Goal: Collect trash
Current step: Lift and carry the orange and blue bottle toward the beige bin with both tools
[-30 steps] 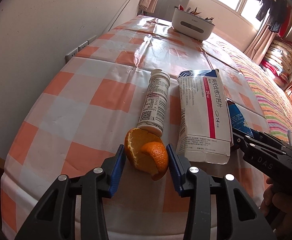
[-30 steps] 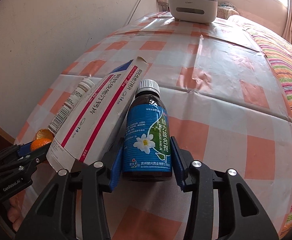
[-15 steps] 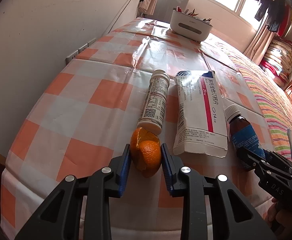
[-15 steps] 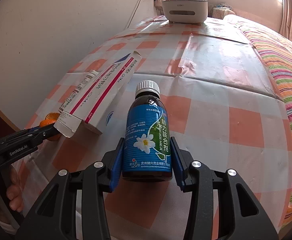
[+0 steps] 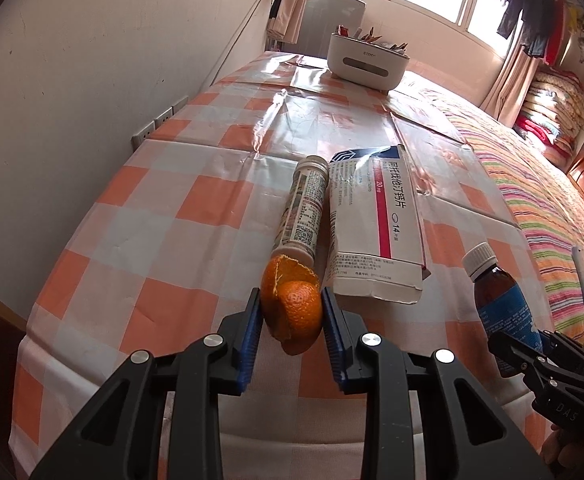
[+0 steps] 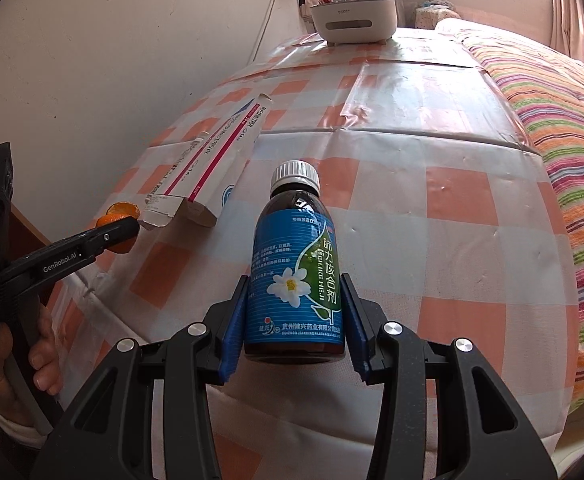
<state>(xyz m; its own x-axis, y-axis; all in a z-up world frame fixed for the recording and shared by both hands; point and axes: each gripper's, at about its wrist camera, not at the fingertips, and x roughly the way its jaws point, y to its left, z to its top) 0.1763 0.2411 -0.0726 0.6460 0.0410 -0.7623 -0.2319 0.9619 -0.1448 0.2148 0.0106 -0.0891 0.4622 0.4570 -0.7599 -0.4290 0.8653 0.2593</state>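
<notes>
Orange peel [image 5: 292, 312] squeezed tight between the blue pads [image 5: 251, 340] of the left claw [image 5: 290, 338], jaws just closed in on it, up off the checked tablecloth [image 5: 172, 220]. Brown bottle [image 6: 296, 272] pinched in the right claw [image 6: 296, 320], near the white box [image 6: 212, 160].

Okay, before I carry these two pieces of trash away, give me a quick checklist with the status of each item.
1. Left gripper pinching orange peel: ok, its jaws have just closed on it.
2. Right gripper clamped on syrup bottle: ok.
3. Bottle cap on: ok.
4. Peel clear of white tube: cannot tell.
5. Medicine box collected: not ok, it lies on the tablecloth.
6. White bin path free: ok.
</notes>
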